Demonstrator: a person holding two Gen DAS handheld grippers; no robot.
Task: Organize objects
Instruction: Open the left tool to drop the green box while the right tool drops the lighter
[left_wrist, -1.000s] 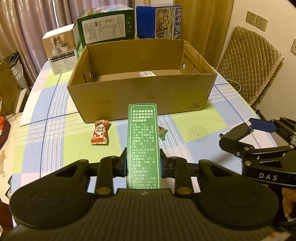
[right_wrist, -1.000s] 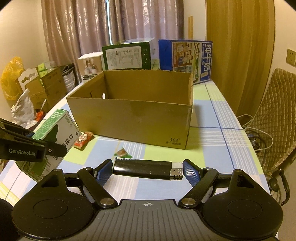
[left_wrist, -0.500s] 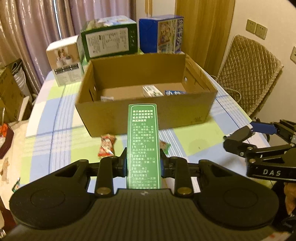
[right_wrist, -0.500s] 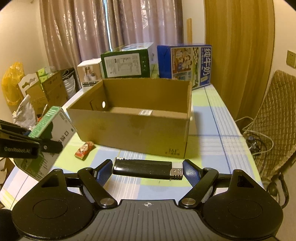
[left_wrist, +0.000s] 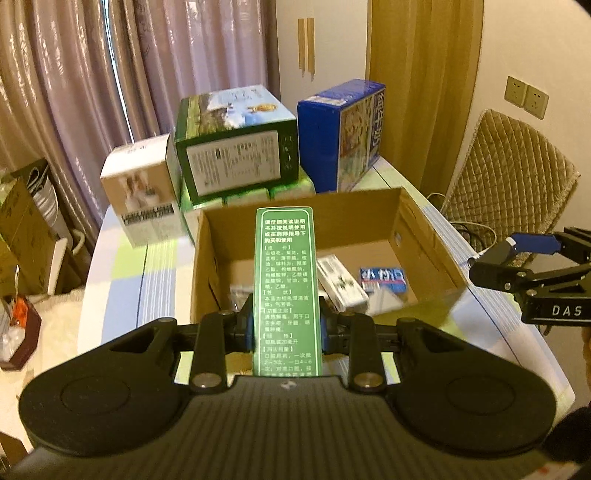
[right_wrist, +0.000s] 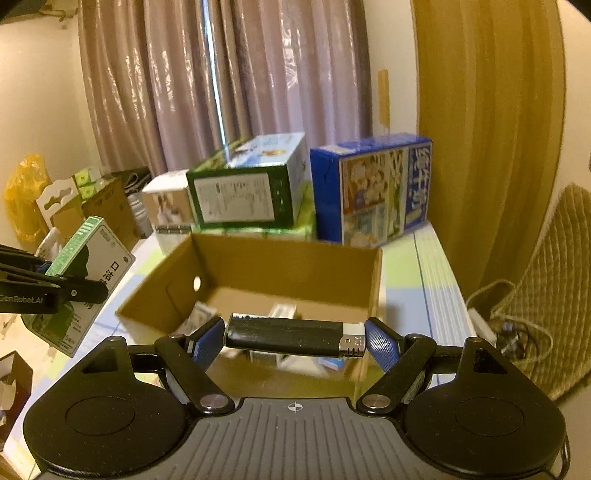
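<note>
My left gripper (left_wrist: 284, 328) clamps a green box (left_wrist: 284, 280) above the open cardboard box (left_wrist: 421, 236); my right gripper (right_wrist: 293, 341) pinches a black lighter (right_wrist: 288, 334) endwise over its near wall.

Warm yellowish indoor light, moderately dim. Glare streaks on the glossy curtains (right_wrist: 221, 92) across the upper frame in both views. Heavy fisheye bending, dark vignette at the corners. Motion blur smears the cardboard box (left_wrist: 424, 236) and its contents at centre; near gripper bodies stay sharper.
</note>
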